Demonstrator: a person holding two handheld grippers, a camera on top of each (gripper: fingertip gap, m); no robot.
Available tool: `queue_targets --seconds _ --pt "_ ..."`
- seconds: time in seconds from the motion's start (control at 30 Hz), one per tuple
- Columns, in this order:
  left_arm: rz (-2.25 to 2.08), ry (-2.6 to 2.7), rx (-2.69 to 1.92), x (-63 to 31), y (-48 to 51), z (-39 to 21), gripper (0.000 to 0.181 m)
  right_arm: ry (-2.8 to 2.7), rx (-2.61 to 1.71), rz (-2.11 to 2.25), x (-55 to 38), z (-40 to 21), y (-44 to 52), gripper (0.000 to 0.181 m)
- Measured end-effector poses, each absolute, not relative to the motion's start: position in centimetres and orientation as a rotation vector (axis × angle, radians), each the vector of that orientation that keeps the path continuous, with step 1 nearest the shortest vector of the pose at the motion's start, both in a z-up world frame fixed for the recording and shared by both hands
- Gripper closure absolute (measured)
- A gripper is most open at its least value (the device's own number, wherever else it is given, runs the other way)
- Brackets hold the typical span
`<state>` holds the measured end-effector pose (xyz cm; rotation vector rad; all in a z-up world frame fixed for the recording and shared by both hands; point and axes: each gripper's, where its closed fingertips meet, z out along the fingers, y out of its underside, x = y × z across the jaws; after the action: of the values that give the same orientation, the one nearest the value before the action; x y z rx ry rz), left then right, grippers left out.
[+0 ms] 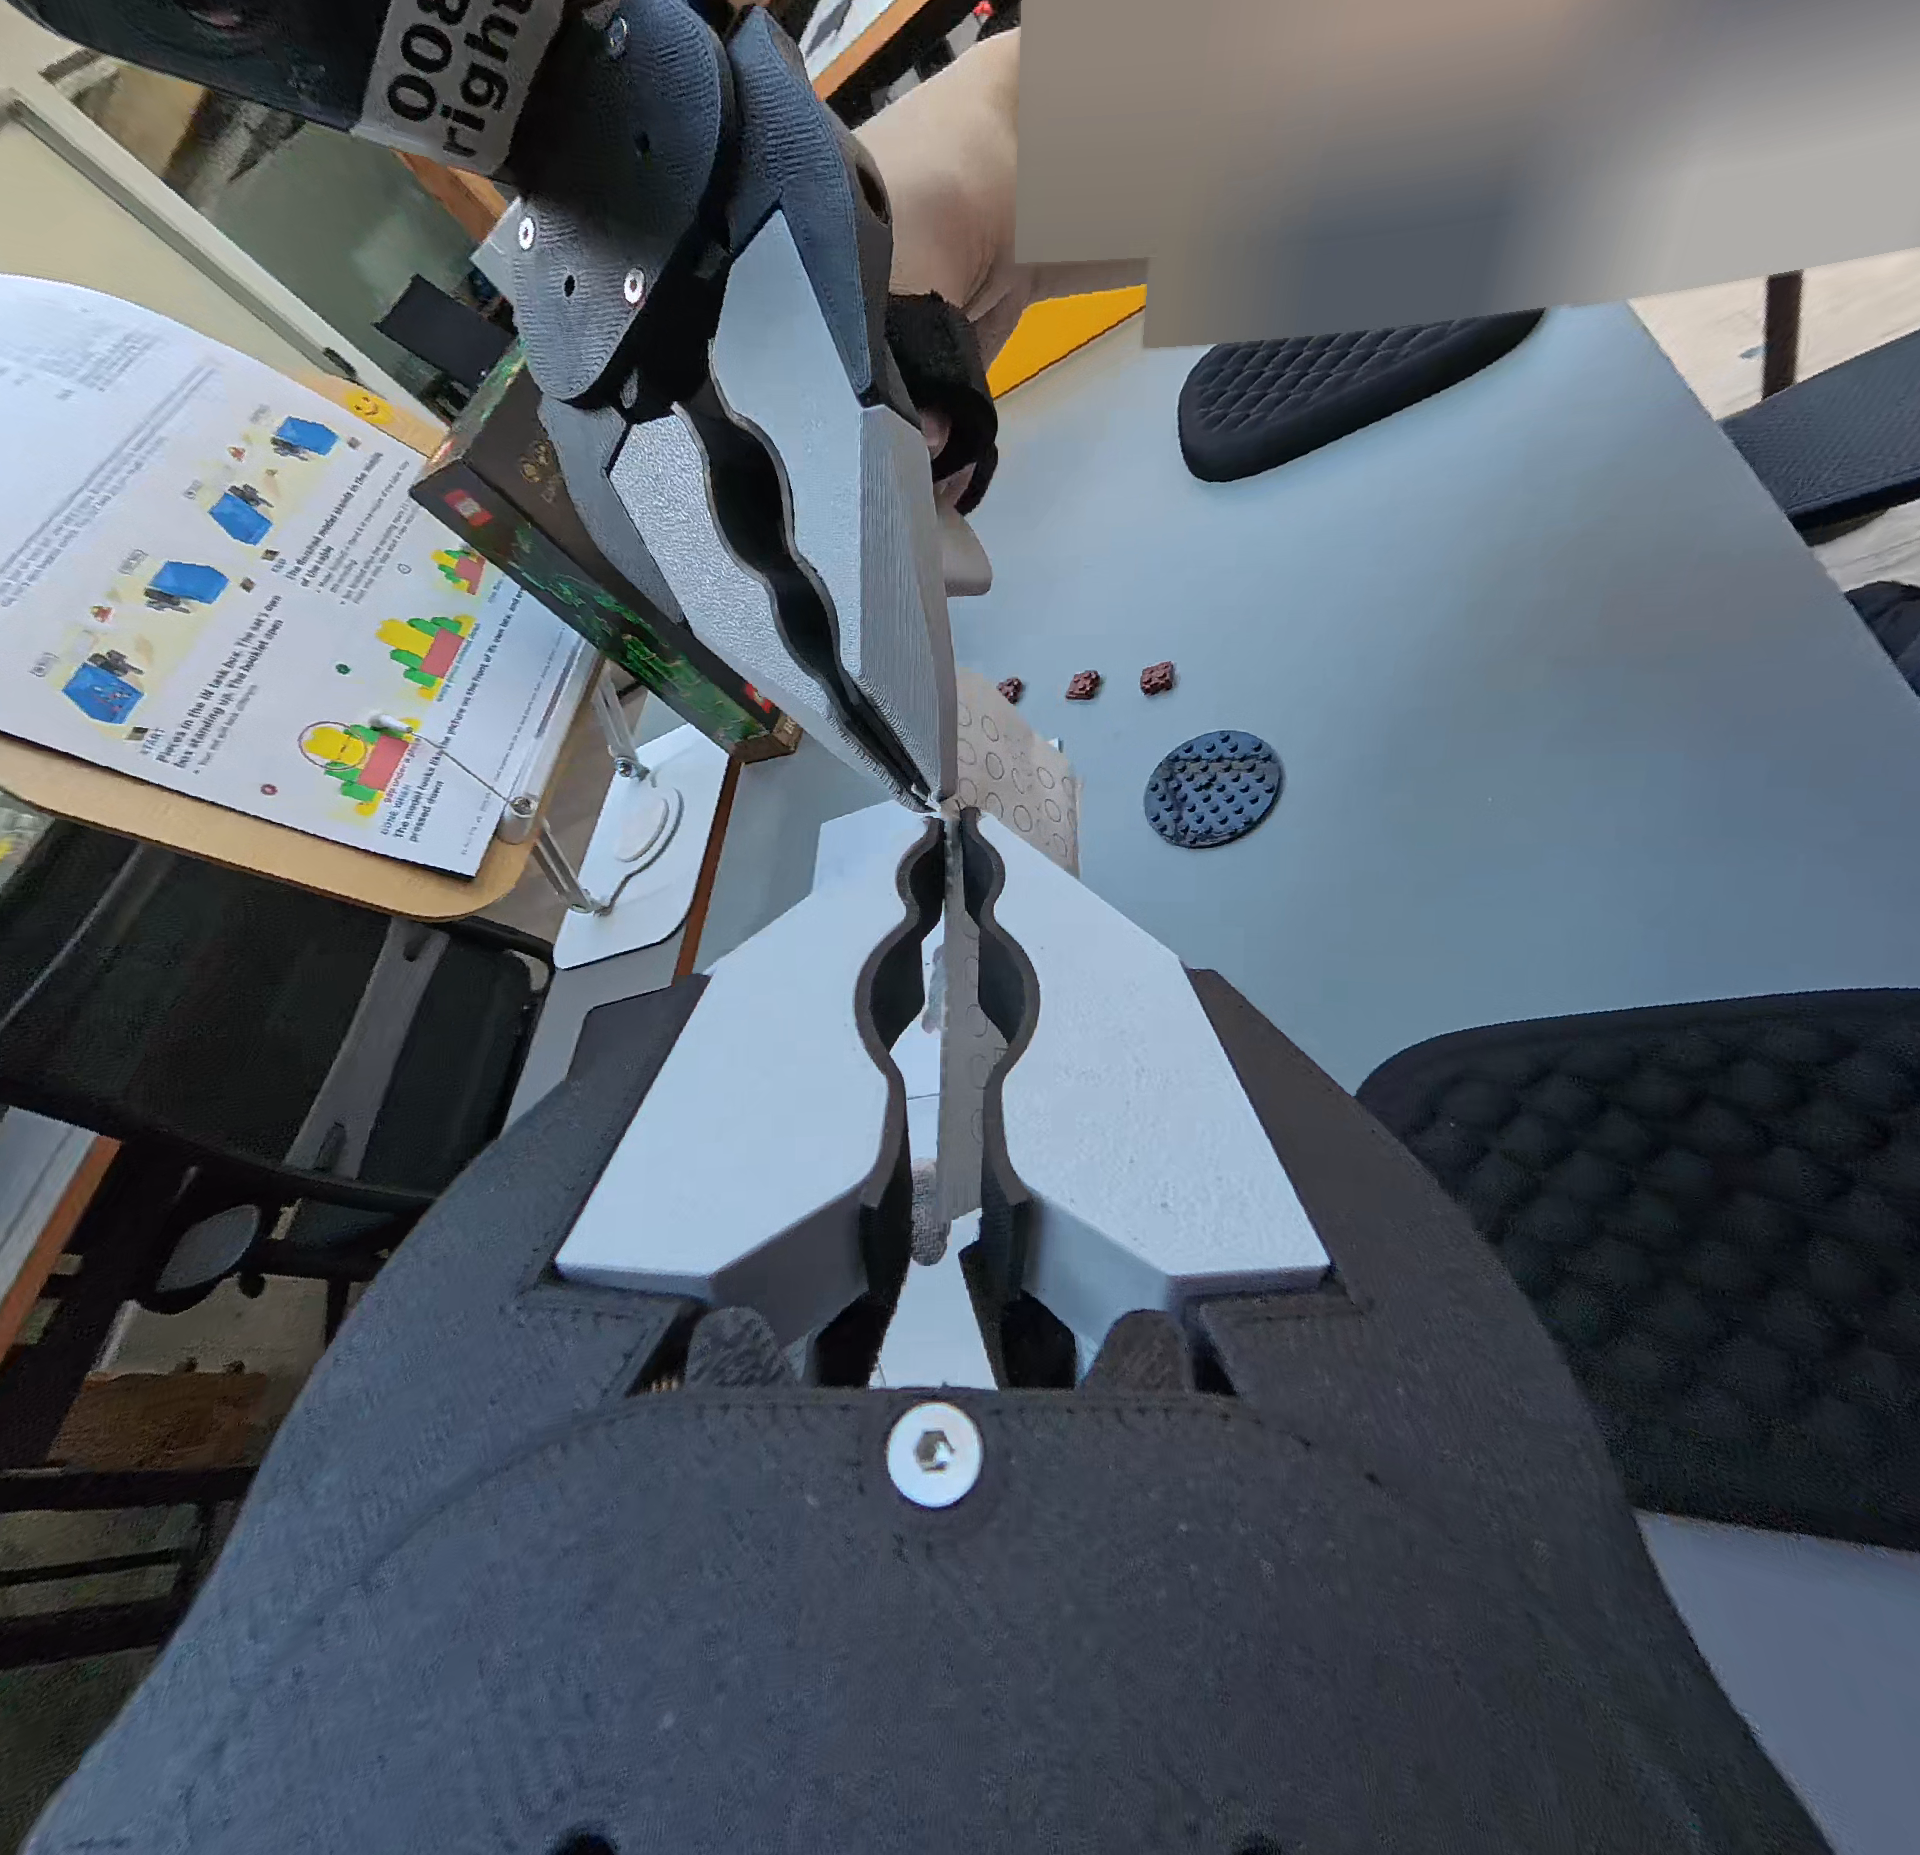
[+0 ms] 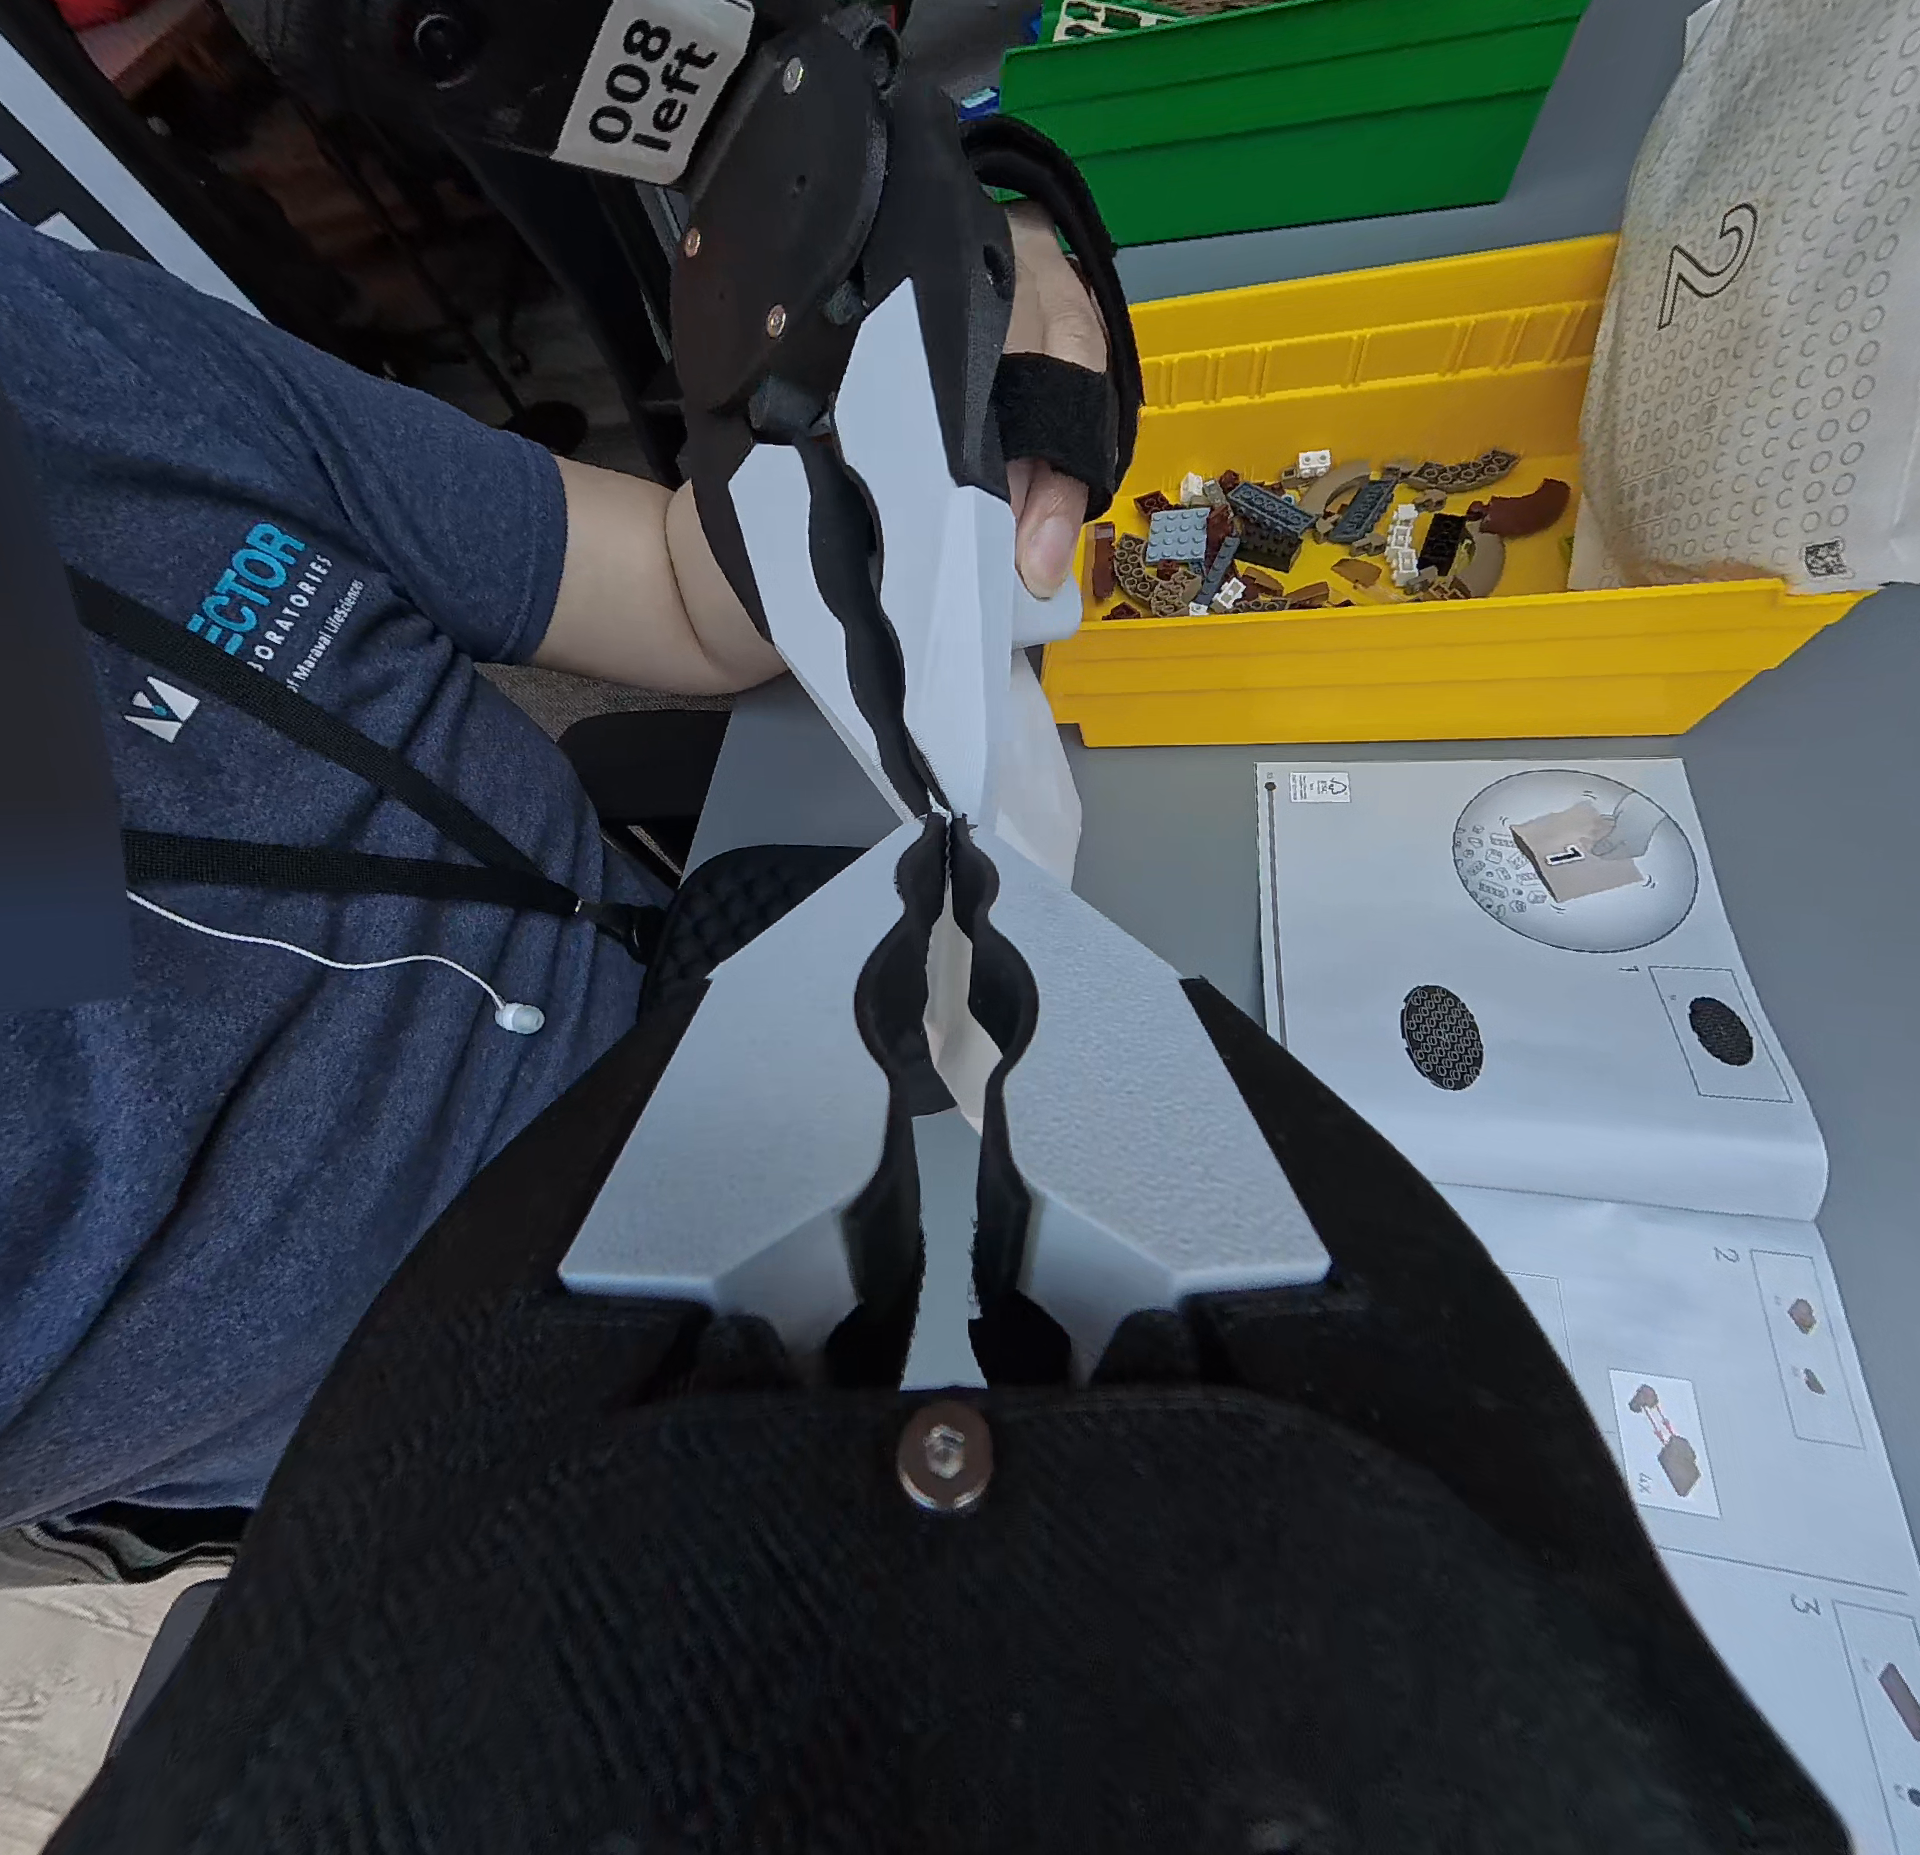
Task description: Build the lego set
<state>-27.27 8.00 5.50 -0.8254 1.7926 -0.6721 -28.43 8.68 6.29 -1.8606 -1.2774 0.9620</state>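
Note:
A small paper bag with a printed circle pattern (image 1: 1016, 779) hangs edge-on between both grippers above the grey table (image 1: 1455, 662). My left gripper (image 1: 948, 831) is shut on its edge. My right gripper (image 1: 921, 793) comes in from the upper left, shut on the same bag, tip to tip with the left. In the right wrist view the right gripper (image 2: 945, 835) pinches the bag (image 2: 951, 1026) and the left gripper (image 2: 935, 804) meets it from above. A black round studded plate (image 1: 1212, 789) and three small reddish-brown pieces (image 1: 1084, 684) lie on the table.
A yellow bin (image 2: 1403, 662) holds several loose bricks (image 2: 1299, 538), with a green bin (image 2: 1299, 91) behind it and a second numbered paper bag (image 2: 1756, 351) beside it. An open instruction booklet (image 2: 1538, 1026) lies at the right. A clipboard sheet (image 1: 260, 579), a dark set box (image 1: 582, 600) and black wrist rests (image 1: 1683, 1234) are nearby. My left and right fingertips are right by each other.

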Motion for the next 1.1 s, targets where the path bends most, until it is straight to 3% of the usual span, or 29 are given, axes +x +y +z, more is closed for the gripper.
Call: queue_targets --seconds 1.1 --pt "-0.773 1.843 -0.856 -27.4 7.0 5.4 0.181 -1.277 -1.847 1.005 -28.4 6.0 7.8 0.181"
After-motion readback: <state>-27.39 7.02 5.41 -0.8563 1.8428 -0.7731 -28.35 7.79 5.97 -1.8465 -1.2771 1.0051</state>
